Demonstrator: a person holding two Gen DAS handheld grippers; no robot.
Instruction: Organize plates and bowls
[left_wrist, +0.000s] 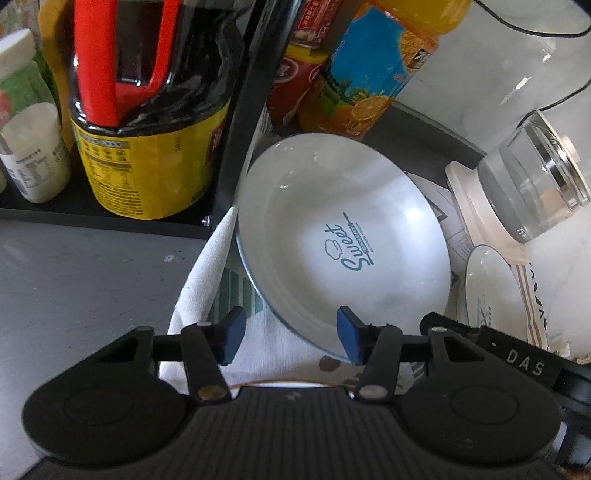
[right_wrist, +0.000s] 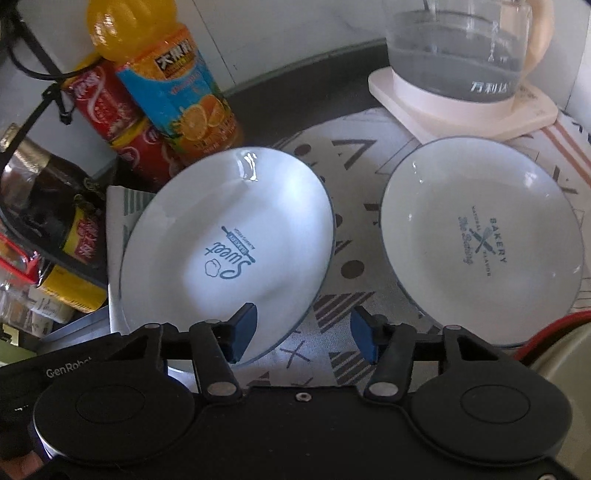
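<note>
A white plate printed "Sweet" (left_wrist: 343, 236) lies on a patterned cloth (left_wrist: 258, 343); it also shows in the right wrist view (right_wrist: 229, 254). A second white plate printed "Bakery" (right_wrist: 480, 240) lies to its right, and its edge shows in the left wrist view (left_wrist: 491, 291). My left gripper (left_wrist: 290, 336) is open, its jaws straddling the near rim of the "Sweet" plate. My right gripper (right_wrist: 301, 338) is open, over the same plate's near right rim, left pad over the plate, right pad over the cloth (right_wrist: 354, 229).
A dark sauce jug (left_wrist: 147, 110) stands on a black rack (left_wrist: 236, 110) at the left. An orange juice bottle (right_wrist: 173, 85) and red cans (right_wrist: 110, 110) stand behind the plates. A glass kettle (right_wrist: 458, 48) on a cream base sits at the back right.
</note>
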